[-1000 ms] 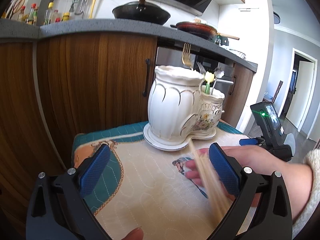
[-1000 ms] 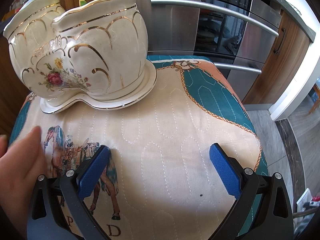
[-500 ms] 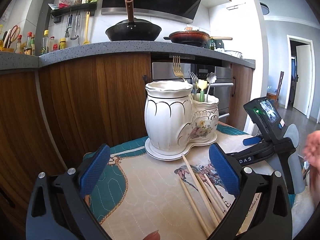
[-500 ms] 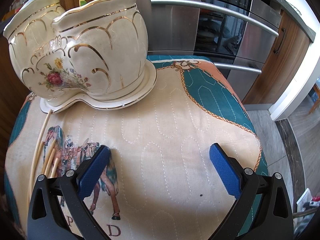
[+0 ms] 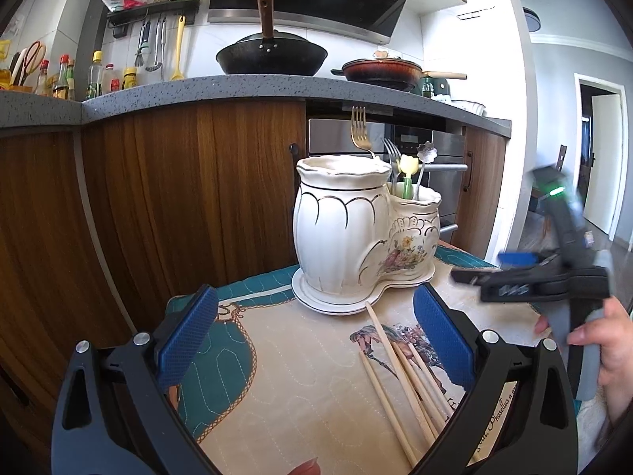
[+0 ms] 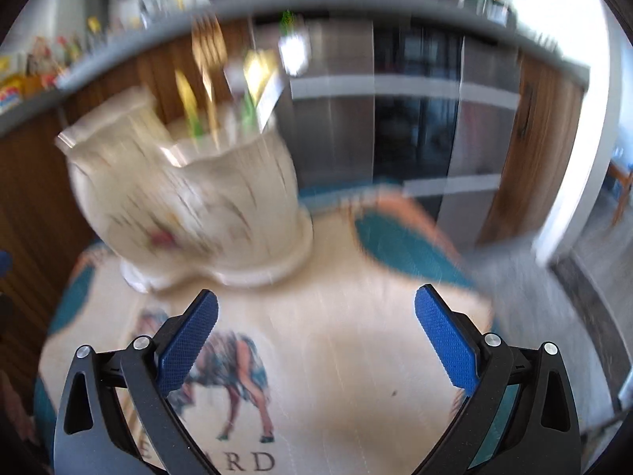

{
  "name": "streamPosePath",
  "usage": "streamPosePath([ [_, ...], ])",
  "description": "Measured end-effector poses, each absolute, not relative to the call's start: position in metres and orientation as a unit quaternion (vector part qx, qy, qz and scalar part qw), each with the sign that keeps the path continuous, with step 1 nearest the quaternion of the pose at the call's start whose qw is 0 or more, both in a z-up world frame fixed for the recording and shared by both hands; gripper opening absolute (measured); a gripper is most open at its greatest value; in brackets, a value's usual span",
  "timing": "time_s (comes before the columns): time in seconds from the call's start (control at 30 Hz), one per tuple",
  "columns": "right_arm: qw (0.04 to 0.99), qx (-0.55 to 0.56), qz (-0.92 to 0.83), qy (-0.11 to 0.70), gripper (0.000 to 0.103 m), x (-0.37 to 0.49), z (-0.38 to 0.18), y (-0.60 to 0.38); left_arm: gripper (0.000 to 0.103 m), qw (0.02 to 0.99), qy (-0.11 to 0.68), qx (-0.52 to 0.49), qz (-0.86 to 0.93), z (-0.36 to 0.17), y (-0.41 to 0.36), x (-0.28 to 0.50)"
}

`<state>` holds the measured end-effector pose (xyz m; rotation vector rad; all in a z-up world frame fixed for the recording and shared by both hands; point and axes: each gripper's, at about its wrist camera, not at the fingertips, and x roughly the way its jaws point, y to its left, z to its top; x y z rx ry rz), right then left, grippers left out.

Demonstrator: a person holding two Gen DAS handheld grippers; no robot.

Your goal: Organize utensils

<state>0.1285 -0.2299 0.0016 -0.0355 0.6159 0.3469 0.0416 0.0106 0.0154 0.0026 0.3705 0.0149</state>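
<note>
Several wooden chopsticks (image 5: 399, 364) lie loose on the patterned cloth (image 5: 285, 376), just in front of a white double ceramic utensil holder (image 5: 344, 229). Forks and small spoons (image 5: 399, 162) stand in the holder's smaller pot; the taller pot shows nothing above its rim. My left gripper (image 5: 316, 340) is open above the cloth, with the chopsticks near its right finger. A hand holds my right gripper (image 5: 522, 277) at the right edge of the left wrist view. In its own blurred view the right gripper (image 6: 316, 340) is open, empty, facing the holder (image 6: 190, 213).
The cloth covers a small table in front of wooden cabinets (image 5: 178, 198) and a steel oven (image 5: 435, 166). A wok (image 5: 273, 55) and a pan (image 5: 379, 71) sit on the grey counter above. A fingertip (image 5: 304, 467) shows at the bottom edge.
The hand laid the chopsticks on the cloth, then took hold of the right gripper and lifted it off the table; its view is now blurred and higher. The left gripper has pulled back and risen.
</note>
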Motion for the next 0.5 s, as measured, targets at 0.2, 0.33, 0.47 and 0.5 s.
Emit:
streamPosePath([
  [0.2,0.959,-0.046,0.17,0.221,0.099,0.1,0.014,-0.222,0.097,0.985,0.17,0.004,0.015,0.017,0.011,0.037],
  [0.33,0.965,-0.056,0.182,0.183,0.099,0.091,0.019,-0.215,0.097,0.986,0.168,0.012,0.015,0.017,0.009,0.036],
  [0.47,0.966,-0.062,0.18,0.178,0.099,0.1,0.02,-0.212,0.098,0.985,0.169,0.015,0.019,0.017,0.008,0.035],
  [0.5,0.966,-0.06,0.179,0.179,0.099,0.104,0.021,-0.212,0.098,0.985,0.171,0.015,0.018,0.017,0.008,0.035],
])
